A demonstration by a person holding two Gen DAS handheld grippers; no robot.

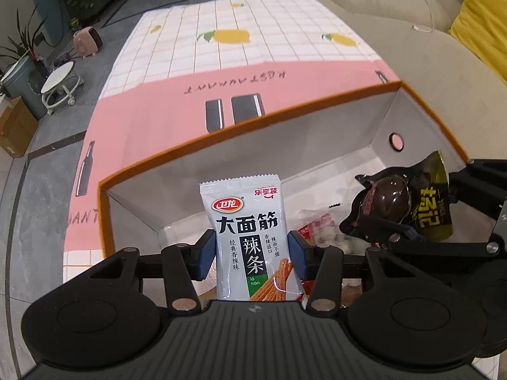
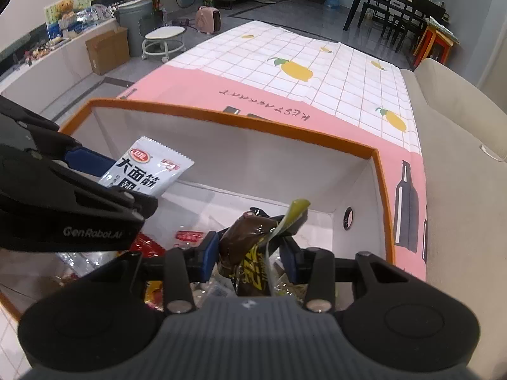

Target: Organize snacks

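Observation:
My left gripper is shut on a white spicy-strip snack packet, held upright over the near part of an orange-rimmed white box. The same white packet shows at the left of the right wrist view, above the box. My right gripper is shut on a dark brown and yellow snack packet, also held over the box; this dark packet appears at the right of the left wrist view. Several small wrapped snacks lie on the box floor below both grippers.
The box rests on a table with a pink and white checked cloth printed with lemons. A beige sofa with a yellow cushion runs along the right. On the floor stand a white wheeled stool, a cardboard carton and a pink heater.

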